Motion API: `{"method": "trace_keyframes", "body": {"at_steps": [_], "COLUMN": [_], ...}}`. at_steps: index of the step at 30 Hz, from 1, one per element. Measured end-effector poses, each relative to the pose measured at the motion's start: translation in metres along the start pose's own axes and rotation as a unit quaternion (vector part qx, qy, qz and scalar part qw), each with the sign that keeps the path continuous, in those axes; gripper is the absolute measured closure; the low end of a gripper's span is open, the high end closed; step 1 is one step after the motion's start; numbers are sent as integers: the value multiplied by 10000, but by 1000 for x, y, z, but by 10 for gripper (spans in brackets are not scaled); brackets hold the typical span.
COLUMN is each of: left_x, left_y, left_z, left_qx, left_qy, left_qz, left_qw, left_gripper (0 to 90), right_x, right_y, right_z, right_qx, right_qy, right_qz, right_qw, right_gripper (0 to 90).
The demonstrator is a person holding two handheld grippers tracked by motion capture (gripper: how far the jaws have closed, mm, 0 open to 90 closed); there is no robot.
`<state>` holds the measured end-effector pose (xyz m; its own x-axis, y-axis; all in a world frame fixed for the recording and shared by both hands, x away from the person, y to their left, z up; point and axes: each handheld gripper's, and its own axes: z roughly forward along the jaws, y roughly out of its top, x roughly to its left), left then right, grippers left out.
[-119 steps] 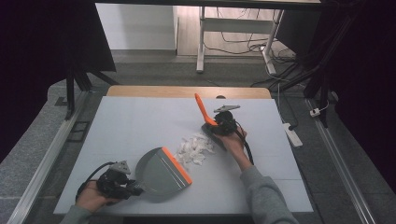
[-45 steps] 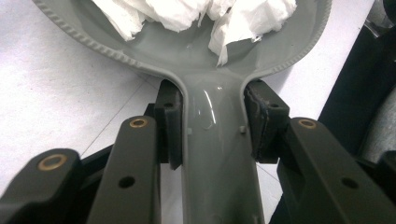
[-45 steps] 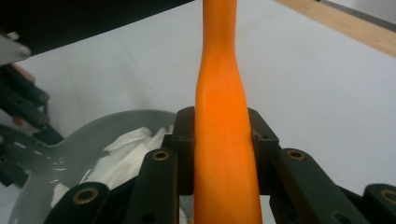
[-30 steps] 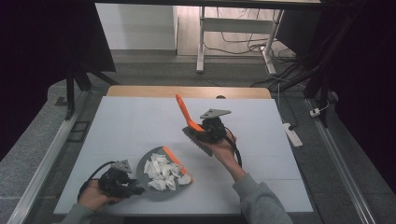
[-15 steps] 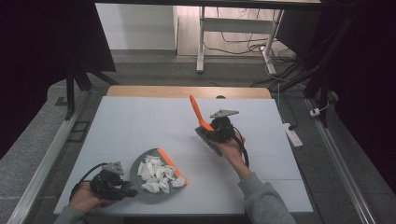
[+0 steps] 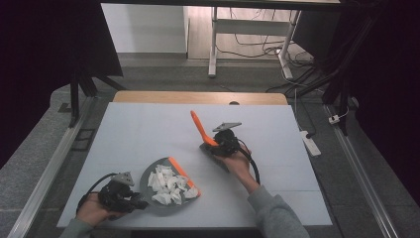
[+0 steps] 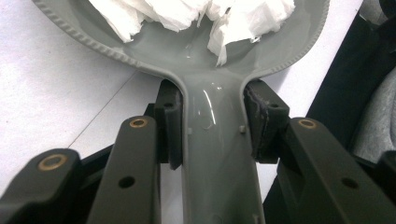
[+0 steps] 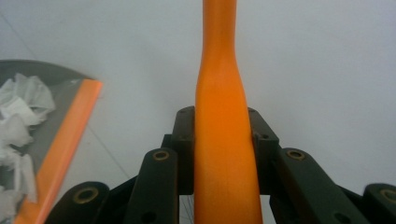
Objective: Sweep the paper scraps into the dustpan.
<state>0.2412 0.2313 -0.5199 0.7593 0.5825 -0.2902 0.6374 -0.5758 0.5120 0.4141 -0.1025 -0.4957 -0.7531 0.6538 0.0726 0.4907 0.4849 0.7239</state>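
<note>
Brush (image 6: 199, 129) lowered onto white table (image 6: 277, 129), grey floor (image 6: 163, 72), possibly carpet

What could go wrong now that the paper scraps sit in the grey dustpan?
1. The white crumpled paper scraps pile near the grey plastic dustpan's orange lip; tilting forward might spill them.
2. The left gripper clamps only the narrow handle, so the pan could twist.
3. The orange brush handle might slip in the right gripper.

Left gripper (image 6: 130, 199) and right gripper (image 6: 220, 144): fingers clamped, forearms low.
</note>
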Motion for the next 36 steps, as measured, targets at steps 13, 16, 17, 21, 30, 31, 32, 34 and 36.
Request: {"method": "trace_keyframes", "body": {"at_steps": [13, 16, 17, 21, 30, 31, 32, 34, 36], "left_x": [-3, -4, -5, -7, -8, -8, -8, -8, -7], "left_y": [3, 5, 5, 8, 9, 9, 9, 9, 9], "left_z": [3, 5, 6, 8, 10, 10, 10, 10, 10], "left_qx": [-8, -12, -2, 66, 6, 7, 5, 4, 0], "left_qy": [35, 36, 43, 81, 91, 90, 91, 77, 85], "left_qz": [-37, -58, -56, -28, -80, -79, -79, -79, -72], "left_qw": [10000, 10000, 10000, 9999, 9999, 9999, 9999, 9999, 9999], "left_gripper": [613, 613, 613, 612, 612, 613, 613, 612, 613], "right_x": [55, 64, 69, 87, 122, 121, 120, 113, 105], "right_y": [-2, -2, -3, -3, -1, -1, 0, 3, 6], "right_z": [10, 11, 11, 12, 9, 8, 6, 0, -5], "right_qx": [60, 48, 41, -18, -322, -374, -422, -531, -632], "right_qy": [214, 345, 413, 525, 1058, 1053, 1034, 976, 894], "right_qz": [-530, -504, -496, -573, -646, -643, -622, -549, -461], "right_qw": [9983, 9981, 9979, 9970, 9918, 9917, 9918, 9923, 9929], "right_gripper": [703, 703, 703, 703, 703, 703, 703, 703, 703]}}
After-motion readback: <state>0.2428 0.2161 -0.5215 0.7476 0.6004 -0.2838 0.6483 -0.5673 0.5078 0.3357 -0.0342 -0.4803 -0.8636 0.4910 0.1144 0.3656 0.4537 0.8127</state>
